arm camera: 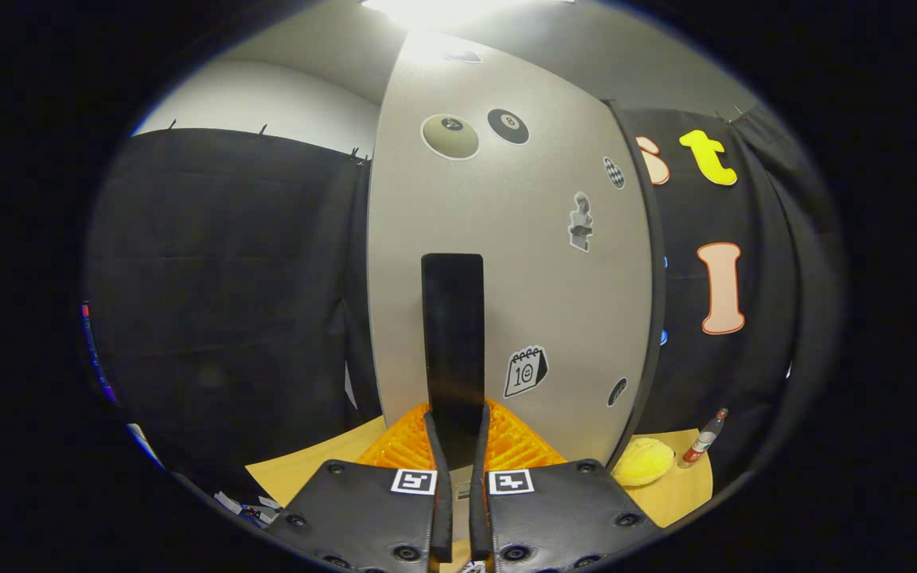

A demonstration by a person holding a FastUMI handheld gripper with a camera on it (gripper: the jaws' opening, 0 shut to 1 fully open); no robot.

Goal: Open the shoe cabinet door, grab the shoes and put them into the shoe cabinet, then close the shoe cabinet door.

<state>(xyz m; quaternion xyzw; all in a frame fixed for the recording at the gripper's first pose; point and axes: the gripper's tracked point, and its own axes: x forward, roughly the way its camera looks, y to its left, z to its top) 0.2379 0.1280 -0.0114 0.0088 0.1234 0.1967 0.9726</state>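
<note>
The shoe cabinet door [522, 263] is a tall grey panel with several stickers, standing right in front of me. A black vertical handle [452, 334] runs down its middle. My gripper [458, 422] is shut on the lower end of this handle, one finger pressing on each side. I cannot tell whether the door is closed or slightly ajar; a dark edge runs down its right side. A yellow soft thing [643, 461], possibly a shoe, lies on the tan surface [299, 469] to the right of the door's base.
A small bottle with a red cap [704, 439] stands just right of the yellow thing, near the black cloth wall [220, 278]. The cloth also hangs close on the left of the cabinet. A white wall [267, 99] rises behind it.
</note>
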